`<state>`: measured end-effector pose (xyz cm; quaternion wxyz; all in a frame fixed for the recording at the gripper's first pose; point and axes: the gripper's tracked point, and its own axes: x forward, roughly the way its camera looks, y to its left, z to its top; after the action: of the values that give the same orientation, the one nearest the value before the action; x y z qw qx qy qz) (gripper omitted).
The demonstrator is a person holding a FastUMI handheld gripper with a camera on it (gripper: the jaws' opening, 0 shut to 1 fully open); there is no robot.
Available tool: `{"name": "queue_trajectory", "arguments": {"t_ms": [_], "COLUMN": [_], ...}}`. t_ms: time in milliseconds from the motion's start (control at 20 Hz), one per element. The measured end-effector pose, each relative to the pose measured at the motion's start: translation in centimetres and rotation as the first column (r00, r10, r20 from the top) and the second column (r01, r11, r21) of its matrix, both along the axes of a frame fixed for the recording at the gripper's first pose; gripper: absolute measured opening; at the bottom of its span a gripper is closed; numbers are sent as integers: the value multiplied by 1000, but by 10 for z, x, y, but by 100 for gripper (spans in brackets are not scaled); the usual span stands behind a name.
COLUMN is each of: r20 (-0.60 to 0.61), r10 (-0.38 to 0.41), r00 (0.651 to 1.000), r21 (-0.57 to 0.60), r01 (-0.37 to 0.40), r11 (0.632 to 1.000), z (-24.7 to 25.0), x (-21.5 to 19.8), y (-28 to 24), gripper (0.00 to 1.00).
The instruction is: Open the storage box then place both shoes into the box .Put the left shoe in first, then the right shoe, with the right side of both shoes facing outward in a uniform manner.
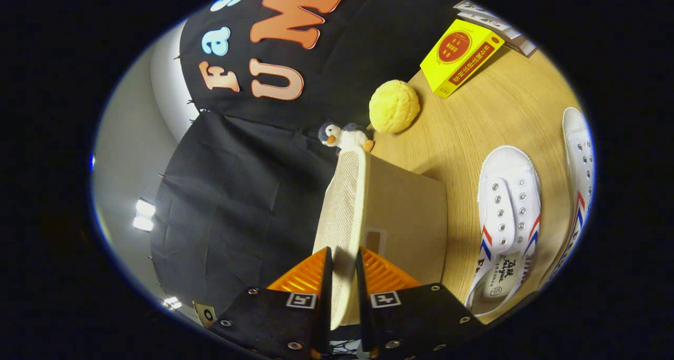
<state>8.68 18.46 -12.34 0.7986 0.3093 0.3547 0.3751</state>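
Tool [342,268] was closed narrowly on the lid [345,212] of the storage box [405,218], one finger on each face of the lid's edge, both pressing it. The whole scene appeared rolled sideways in the gripper view. The lid had a woven, mesh-like texture on one face; the box body was plain tan with a small pale label patch just ahead of the fingers, writing not legible. Box stood on a light wood worktop [474,123]. Beside the box lay two white canvas shoes with metal eyelets and red-and-blue stripes: the nearer shoe [508,218] just beside the box wall, with dark printed characters and a round stamp on its insole, too small to read; the second shoe [579,160] beyond it, partly cut off. Past the box's far end sat one small penguin plush [345,136] and one yellow knobbly ball [394,106], touching or nearly so. Farther off lay one yellow carton [461,55] with a red circular mark and a red band of characters, unreadable.
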Motion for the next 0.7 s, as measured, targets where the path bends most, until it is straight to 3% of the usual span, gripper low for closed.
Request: {"name": "queue_trajectory", "arguments": {"t_ms": [50,100,450,700], "r20": [11,23,105,172], "r10": [-17,-11,-15,30], "r00": [1000,1000,994,985], "r21": [-13,-17,34,30], "r01": [17,11,11,-36], "r11": [1000,1000,999,999], "z": [3,6,73,111], "x": [-3,-6,-31,-46], "y": [0,2,40,94], "gripper": [9,3,2,3]}}
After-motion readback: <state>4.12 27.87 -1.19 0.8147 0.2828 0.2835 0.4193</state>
